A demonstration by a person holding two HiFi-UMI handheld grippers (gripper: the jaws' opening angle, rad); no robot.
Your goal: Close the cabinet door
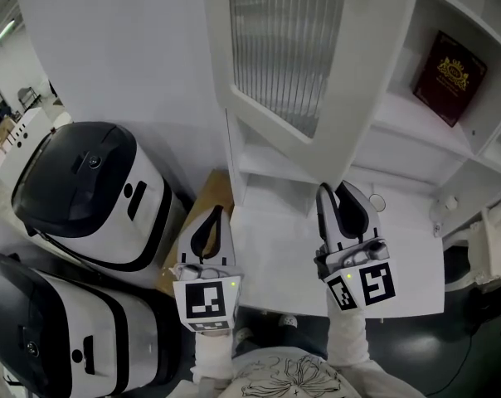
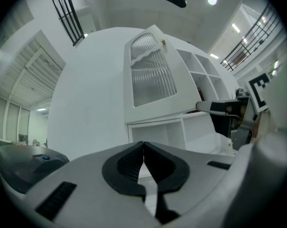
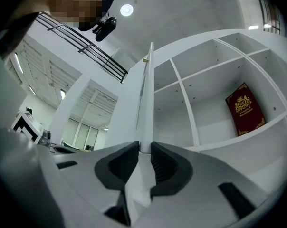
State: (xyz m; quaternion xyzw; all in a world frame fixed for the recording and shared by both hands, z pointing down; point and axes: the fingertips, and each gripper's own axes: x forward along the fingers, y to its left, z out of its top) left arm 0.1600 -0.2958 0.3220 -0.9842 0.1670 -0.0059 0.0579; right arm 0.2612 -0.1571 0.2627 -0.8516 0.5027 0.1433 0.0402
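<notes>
The white cabinet door (image 1: 342,98) with its ribbed glass panel stands swung out from the cabinet (image 1: 416,127). Its lower corner reaches down between the fingertips of my right gripper (image 1: 338,191). In the right gripper view the door's thin edge (image 3: 146,103) runs straight up from the narrow gap of that gripper (image 3: 143,148), whose jaws stand slightly apart around it and look open. My left gripper (image 1: 217,215) hangs lower left, apart from the door, its jaws shut and empty (image 2: 143,144). From there the door (image 2: 150,77) shows ahead, with the right gripper (image 2: 222,110) at its lower right.
A dark red book (image 1: 448,77) leans in an open cabinet compartment (image 3: 244,109). Below the door lies a white counter (image 1: 284,264). Two black-and-white appliances (image 1: 85,189) (image 1: 60,330) stand at the left, beside a wooden surface (image 1: 202,210).
</notes>
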